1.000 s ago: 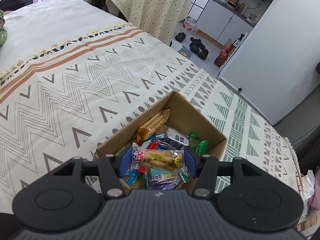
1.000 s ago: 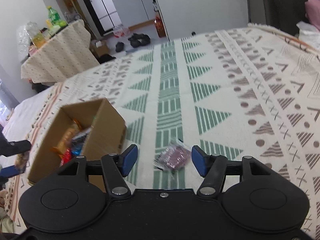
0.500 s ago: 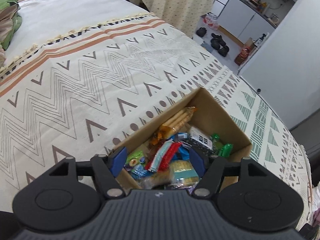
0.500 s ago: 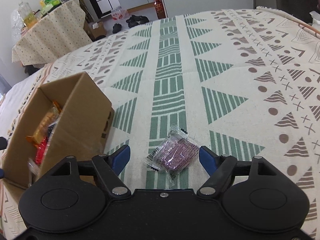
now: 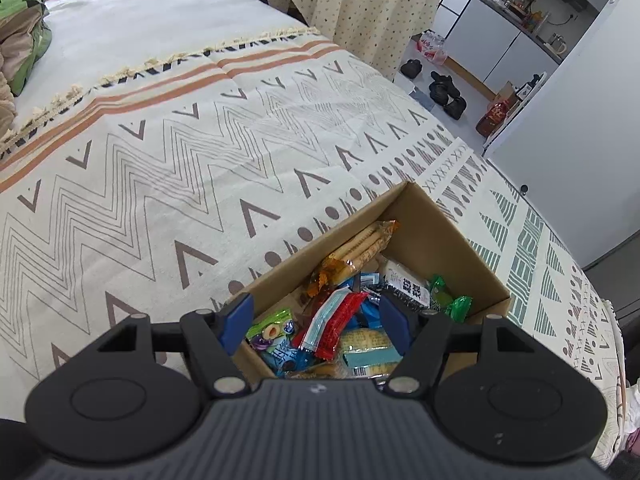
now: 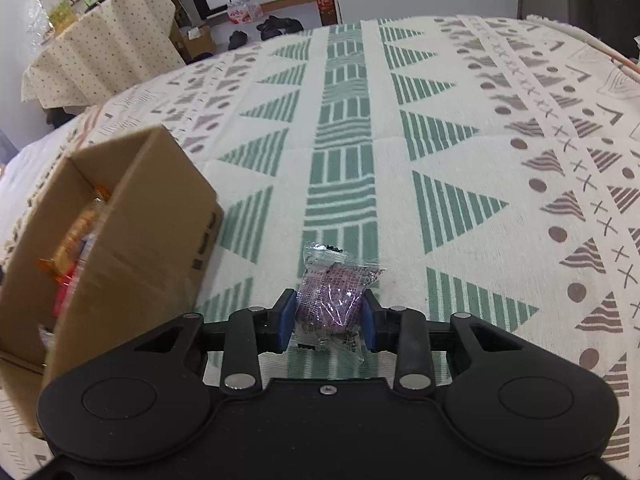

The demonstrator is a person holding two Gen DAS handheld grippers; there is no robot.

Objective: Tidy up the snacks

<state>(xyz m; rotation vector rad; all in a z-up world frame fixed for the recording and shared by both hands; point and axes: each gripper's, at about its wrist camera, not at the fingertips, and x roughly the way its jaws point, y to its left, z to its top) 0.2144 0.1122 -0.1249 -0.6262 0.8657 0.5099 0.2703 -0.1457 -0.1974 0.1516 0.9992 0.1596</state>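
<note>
Your right gripper [image 6: 328,316] is closing its blue pads on one crinkly, clear-wrapped purple snack [image 6: 330,300], both pads pressing its sides just above the woven, triangle-patterned bedspread [image 6: 460,152]. One open cardboard box [image 5: 436,228] sits on the bedspread beside it, away from the edges, heaped with glossy packets. Your left gripper [image 5: 316,320] hangs over that box, jaws spread and holding nothing.

One cardboard box [image 5: 436,220], one purple snack packet [image 6: 334,300]

right claw [image 6: 328,316] closing on purple snack packet [image 6: 330,300] | cardboard box [image 6: 120,236] beside
</note>
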